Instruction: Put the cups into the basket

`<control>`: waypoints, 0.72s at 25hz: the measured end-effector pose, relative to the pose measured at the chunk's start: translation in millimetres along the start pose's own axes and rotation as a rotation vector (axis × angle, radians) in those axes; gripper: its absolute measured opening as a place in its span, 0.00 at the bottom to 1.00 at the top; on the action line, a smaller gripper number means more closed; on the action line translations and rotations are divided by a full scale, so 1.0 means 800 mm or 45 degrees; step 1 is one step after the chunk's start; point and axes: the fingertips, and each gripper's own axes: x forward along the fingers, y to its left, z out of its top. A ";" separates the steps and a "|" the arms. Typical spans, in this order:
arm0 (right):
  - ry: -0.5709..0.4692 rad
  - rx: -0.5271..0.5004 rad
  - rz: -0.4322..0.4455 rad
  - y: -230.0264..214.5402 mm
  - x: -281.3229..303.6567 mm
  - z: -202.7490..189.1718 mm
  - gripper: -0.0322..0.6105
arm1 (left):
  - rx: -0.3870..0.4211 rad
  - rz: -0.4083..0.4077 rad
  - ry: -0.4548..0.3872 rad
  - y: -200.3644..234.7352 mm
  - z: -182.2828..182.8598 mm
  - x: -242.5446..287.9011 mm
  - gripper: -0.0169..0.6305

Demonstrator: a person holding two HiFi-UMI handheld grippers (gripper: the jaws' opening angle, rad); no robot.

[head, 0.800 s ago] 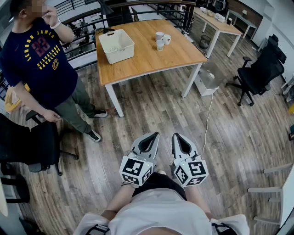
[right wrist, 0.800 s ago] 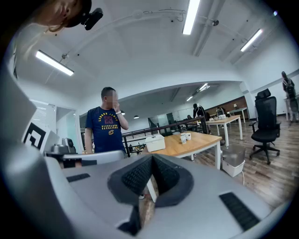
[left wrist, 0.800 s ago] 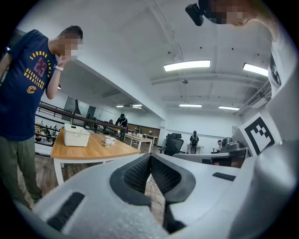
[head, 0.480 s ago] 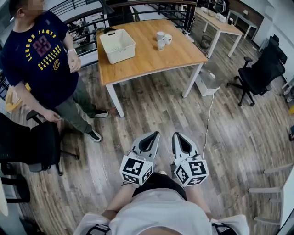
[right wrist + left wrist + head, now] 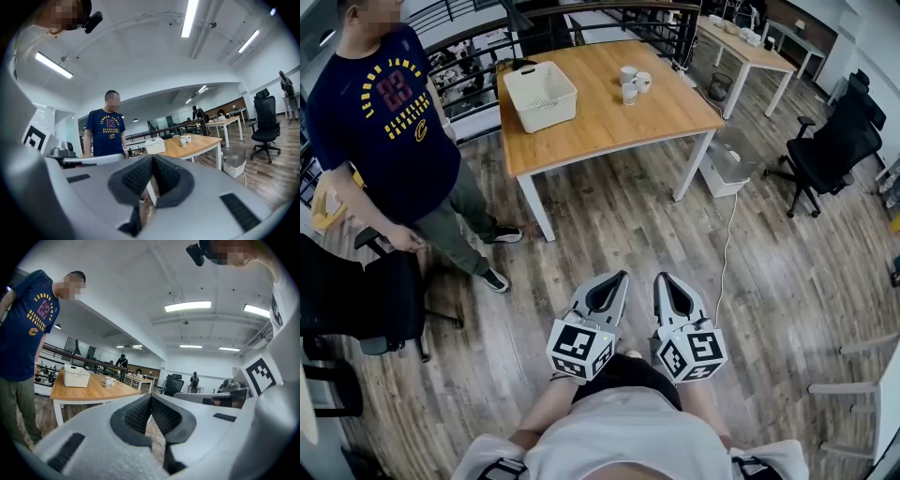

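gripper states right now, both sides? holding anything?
Left gripper: closed, jaws together, holding nothing.
Right gripper: closed, jaws together, holding nothing.

Open office, plank floor (image 5: pixel 619 234), strip lighting

A wooden tabletop (image 5: pixel 600 117) on white legs stands near a dark metal railing (image 5: pixel 478 42), with a second table (image 5: pixel 750 49) beyond it. One black office chair (image 5: pixel 834 150) stands at the right, and another chair (image 5: pixel 356 300) at the left. Long ceiling lights (image 5: pixel 187 306) glow on a white ceiling (image 5: pixel 140 282).
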 end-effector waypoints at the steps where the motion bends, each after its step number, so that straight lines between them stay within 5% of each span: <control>1: -0.004 -0.001 -0.006 0.000 0.000 0.000 0.07 | 0.000 -0.004 0.000 0.001 0.000 0.000 0.04; 18: -0.034 0.013 -0.072 -0.001 0.027 -0.005 0.07 | 0.001 -0.070 0.008 0.030 0.000 0.011 0.04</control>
